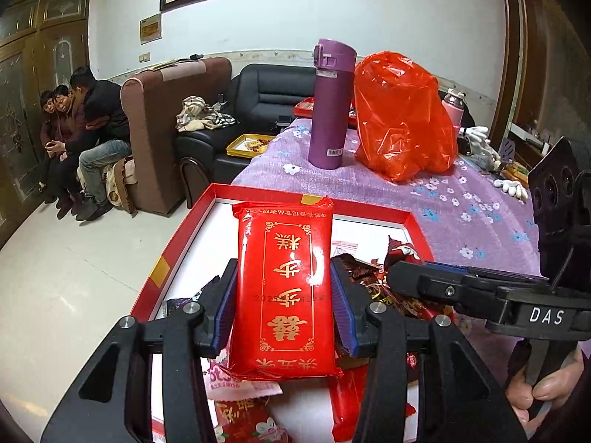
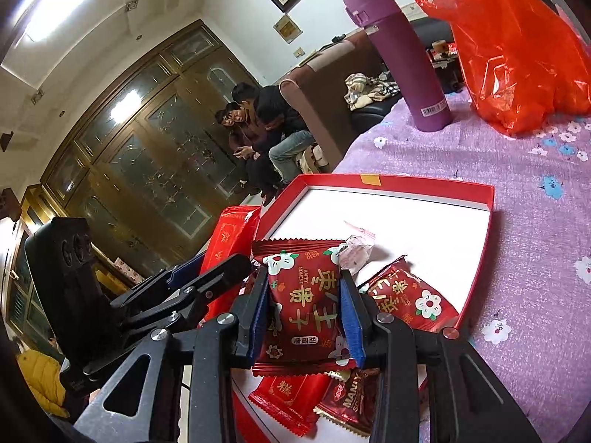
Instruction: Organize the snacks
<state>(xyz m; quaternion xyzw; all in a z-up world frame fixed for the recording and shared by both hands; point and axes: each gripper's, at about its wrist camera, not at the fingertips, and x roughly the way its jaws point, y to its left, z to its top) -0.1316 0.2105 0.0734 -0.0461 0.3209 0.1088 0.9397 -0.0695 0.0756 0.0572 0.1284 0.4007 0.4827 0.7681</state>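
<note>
Left wrist view: the left gripper (image 1: 283, 291) is clamped on a long red packet (image 1: 284, 288), both blue pads pressing its sides. The packet carries gold characters inside a gold frame, seen upside down, and a faint date stamp I cannot read. It is glossy, sealed and undented, held above the red box (image 1: 413, 223), whose white floor is bare toward the far rim. The right gripper (image 1: 436, 277), marked "DAS", crosses in from the right, just beside. Behind the box stand a purple flask (image 1: 330, 107) and an orange plastic bag (image 1: 402, 114) on the floral tablecloth (image 1: 480, 206).

Right wrist view: the right gripper (image 2: 303, 306) is closed on a square dark-red snack packet (image 2: 304, 302) printed "HAPPY MOMENT" with gold characters and white flowers; edges serrated. It hangs over the box's near end, above loose packets, 1 reading "MANNY" (image 2: 349, 402). The far half of the box lies open.
</note>
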